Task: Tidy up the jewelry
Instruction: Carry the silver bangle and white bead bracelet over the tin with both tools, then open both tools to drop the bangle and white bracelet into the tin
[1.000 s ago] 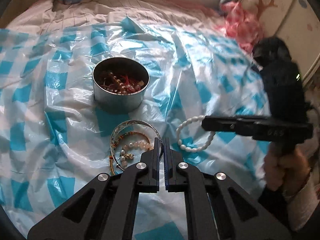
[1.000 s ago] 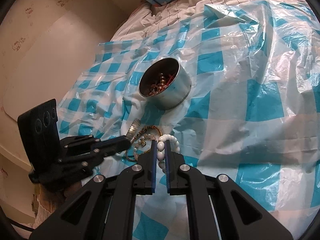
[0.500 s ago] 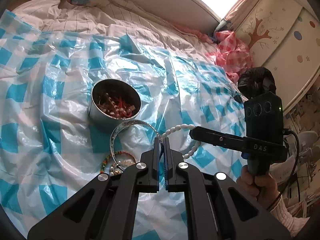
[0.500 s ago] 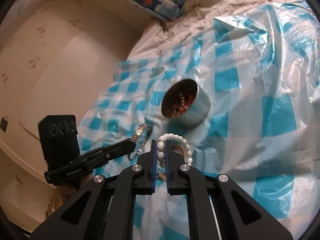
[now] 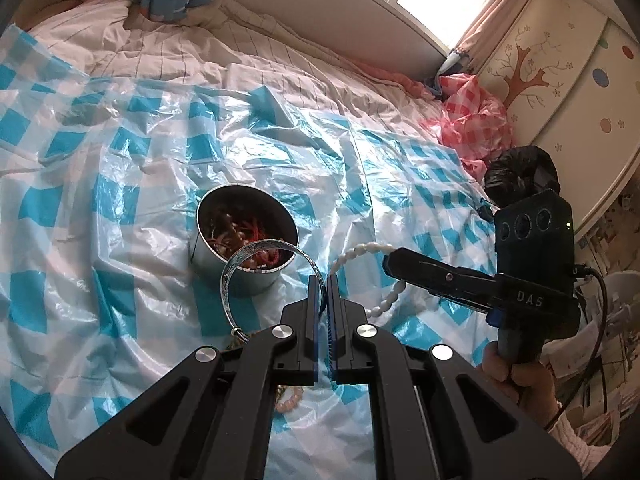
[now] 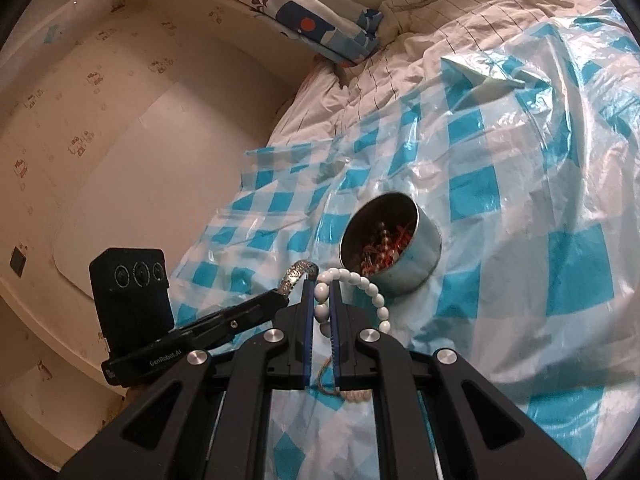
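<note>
1. Both bracelets have come up off the bed since the earlier frames, and the tin now sits closer ahead of each set of jaws.
2. The left gripper [image 5: 323, 280] has its jaws pressed together on the rim of a silver bangle [image 5: 240, 264], pinching it at the right side of the hoop.
3. The bangle stands out to the left of those jaws, tilted, and its far edge overlaps the near rim of the tin in the left wrist view.
4. The right gripper [image 6: 321, 286] has its jaws pinching a white bead bracelet [image 6: 360, 282] by a few beads.
5. The rest of the bead bracelet loops out to the right of those jaws and hangs free.
6. A round metal tin [image 5: 224, 248] stands upright on the bed just ahead of both sets of jaws, holding a tangle of red and beaded jewelry [image 6: 382, 246].
7. More beaded pieces [image 5: 290, 398] lie on the sheet below the jaws, partly hidden by the gripper body.
8. A blue and white checked plastic sheet [image 5: 120, 160] covers the bed under everything.
9. A hand [image 5: 516, 376] grips the right gripper's handle at the right.
</note>
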